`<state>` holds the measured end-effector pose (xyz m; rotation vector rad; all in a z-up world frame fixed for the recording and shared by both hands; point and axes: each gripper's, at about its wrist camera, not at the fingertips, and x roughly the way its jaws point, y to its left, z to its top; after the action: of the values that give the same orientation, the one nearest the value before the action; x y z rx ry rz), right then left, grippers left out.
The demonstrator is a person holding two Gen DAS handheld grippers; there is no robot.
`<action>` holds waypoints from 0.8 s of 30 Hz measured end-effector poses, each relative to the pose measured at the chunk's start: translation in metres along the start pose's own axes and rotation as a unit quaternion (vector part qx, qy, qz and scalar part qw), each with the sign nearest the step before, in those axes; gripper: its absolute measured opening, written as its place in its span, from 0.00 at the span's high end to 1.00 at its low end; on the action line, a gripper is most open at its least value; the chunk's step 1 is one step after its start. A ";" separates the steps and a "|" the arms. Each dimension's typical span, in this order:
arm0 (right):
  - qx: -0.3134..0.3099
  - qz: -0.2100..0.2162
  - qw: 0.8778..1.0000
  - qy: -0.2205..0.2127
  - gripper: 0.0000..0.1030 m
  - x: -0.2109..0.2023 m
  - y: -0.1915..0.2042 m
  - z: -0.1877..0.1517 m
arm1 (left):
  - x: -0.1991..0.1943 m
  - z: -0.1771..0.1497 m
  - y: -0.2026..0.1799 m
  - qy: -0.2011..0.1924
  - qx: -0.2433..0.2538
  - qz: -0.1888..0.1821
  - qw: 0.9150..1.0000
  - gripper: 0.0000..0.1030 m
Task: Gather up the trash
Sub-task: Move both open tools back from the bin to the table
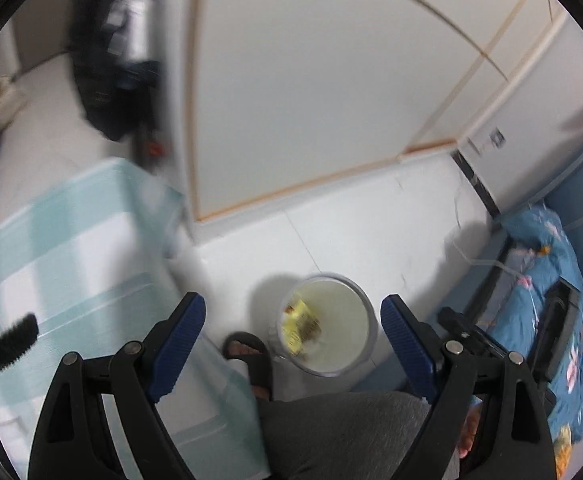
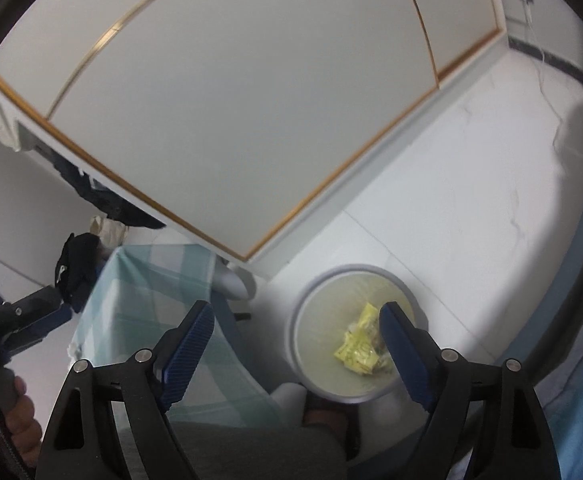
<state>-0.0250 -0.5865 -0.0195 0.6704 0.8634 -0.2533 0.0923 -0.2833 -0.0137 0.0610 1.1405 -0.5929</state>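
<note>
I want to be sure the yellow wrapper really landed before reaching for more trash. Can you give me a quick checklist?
1. Yellow wrapper inside the bin: ok.
2. Left tool open, nothing in it: ok.
3. Right tool open, nothing in it: ok.
4. Bin upright on the floor: ok.
5. Sandalled foot beside the bin, touching or not: cannot tell.
6. More trash to collect in view: cannot tell.
</note>
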 end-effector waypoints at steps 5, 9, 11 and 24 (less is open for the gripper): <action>-0.104 0.034 0.992 -0.056 0.10 -0.041 0.076 -0.006 | -0.047 -0.012 0.038 -0.046 -0.046 0.017 0.998 0.15; -0.139 0.070 0.985 -0.071 0.10 -0.062 0.124 -0.013 | -0.085 -0.029 0.071 -0.095 -0.089 0.030 0.991 0.15; -0.166 0.088 0.979 -0.074 0.10 -0.070 0.151 -0.020 | -0.105 -0.038 0.091 -0.122 -0.108 0.051 0.985 0.15; -0.270 0.154 0.950 -0.036 0.05 -0.043 0.294 -0.098 | -0.161 -0.098 0.206 -0.207 -0.193 0.167 0.944 0.15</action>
<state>0.0231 -0.3005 0.0972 0.2711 0.7020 0.2366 0.0624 -0.0091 0.0321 -0.1970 0.7915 -0.0637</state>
